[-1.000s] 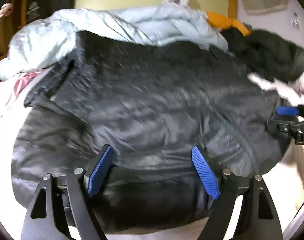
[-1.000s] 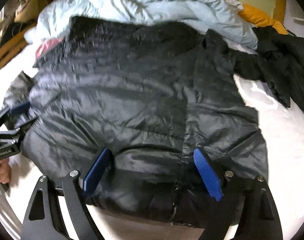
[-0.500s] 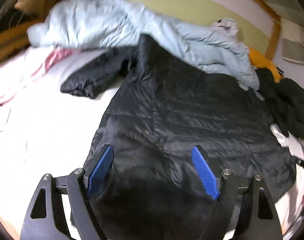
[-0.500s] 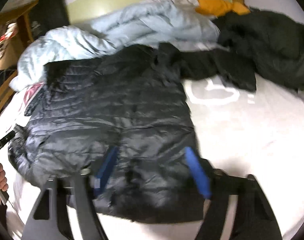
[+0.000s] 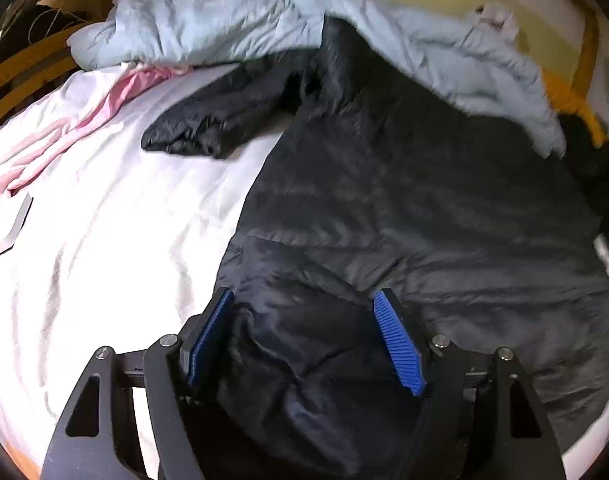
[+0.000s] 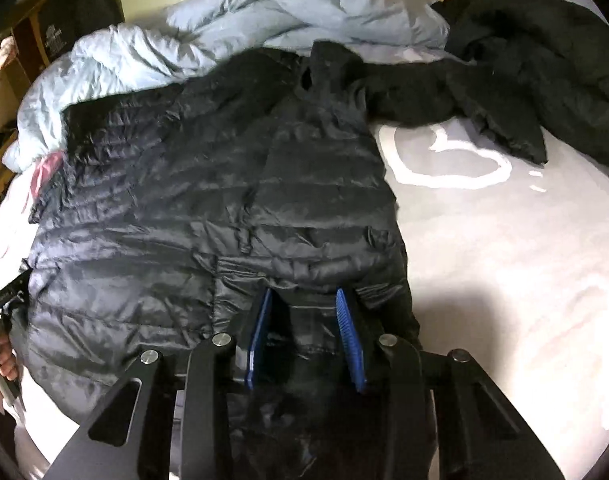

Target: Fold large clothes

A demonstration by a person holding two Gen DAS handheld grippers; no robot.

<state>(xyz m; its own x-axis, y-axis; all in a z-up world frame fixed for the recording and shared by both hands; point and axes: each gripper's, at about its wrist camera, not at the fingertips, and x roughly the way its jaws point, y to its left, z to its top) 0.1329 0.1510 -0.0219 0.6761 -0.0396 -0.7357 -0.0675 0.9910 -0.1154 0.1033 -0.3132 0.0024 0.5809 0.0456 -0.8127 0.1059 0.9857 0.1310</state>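
Black puffer jacket [image 6: 224,200] flat on bed [image 6: 504,260]; right tool [image 6: 304,340] half-closed around hem, left tool [image 5: 304,344] open over hem; pinch both corners evenly before folding.

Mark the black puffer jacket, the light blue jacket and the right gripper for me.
black puffer jacket [image 6: 232,208], right wrist view, on the quilted back panel.
light blue jacket [image 5: 208,12], left wrist view, on its crumpled upper body.
right gripper [image 6: 306,340], right wrist view, midway between the blue pads, over the jacket hem.

Bare sheet [image 6: 504,260] flanks the jacket [image 6: 224,200]; blue duvet [image 6: 184,52] blocks behind.
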